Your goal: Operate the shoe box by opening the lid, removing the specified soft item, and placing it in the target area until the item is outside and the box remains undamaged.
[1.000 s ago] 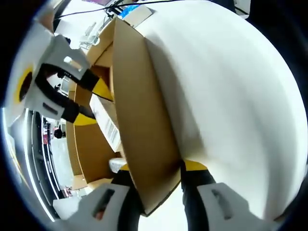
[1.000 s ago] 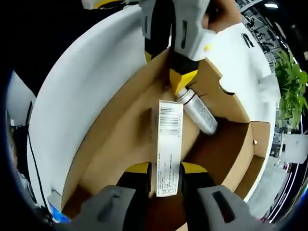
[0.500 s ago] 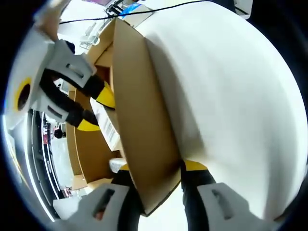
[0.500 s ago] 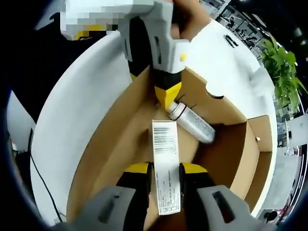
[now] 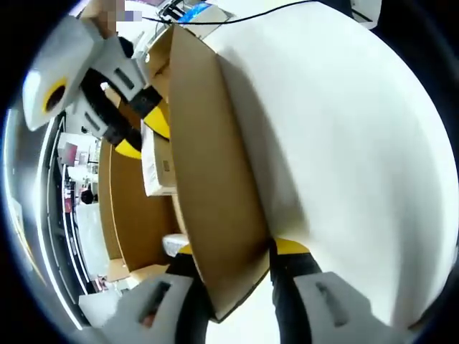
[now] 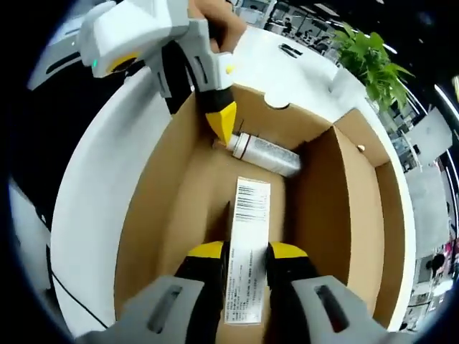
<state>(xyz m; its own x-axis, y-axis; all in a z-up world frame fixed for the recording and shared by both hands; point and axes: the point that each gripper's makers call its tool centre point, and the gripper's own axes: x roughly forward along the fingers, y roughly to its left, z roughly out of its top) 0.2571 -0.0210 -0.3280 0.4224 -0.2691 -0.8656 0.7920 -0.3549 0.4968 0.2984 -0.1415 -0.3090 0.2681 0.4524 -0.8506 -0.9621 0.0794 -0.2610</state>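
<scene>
The brown shoe box (image 6: 343,208) stands open on a white table (image 6: 86,193). My right gripper (image 6: 246,252) is shut on a long white carton (image 6: 249,206) with a barcode label, held above the box floor. A silver cylinder (image 6: 265,153) lies at the far end inside the box. My left gripper (image 5: 228,252) is shut on the box's side wall (image 5: 208,158); in the right gripper view the left gripper (image 6: 214,118) clamps that wall near the cylinder. In the left gripper view the right gripper (image 5: 143,135) holds the carton (image 5: 159,163) over the box.
A cardboard divider (image 6: 315,179) splits the box lengthwise. A green plant (image 6: 369,63) stands beyond the table's far edge. A black cable (image 5: 237,10) and a blue item (image 5: 192,13) lie on the table (image 5: 344,143) past the box end.
My right gripper has risen with the white carton, lifting it off the box floor and away from the silver cylinder. The left gripper keeps its hold on the wall.
</scene>
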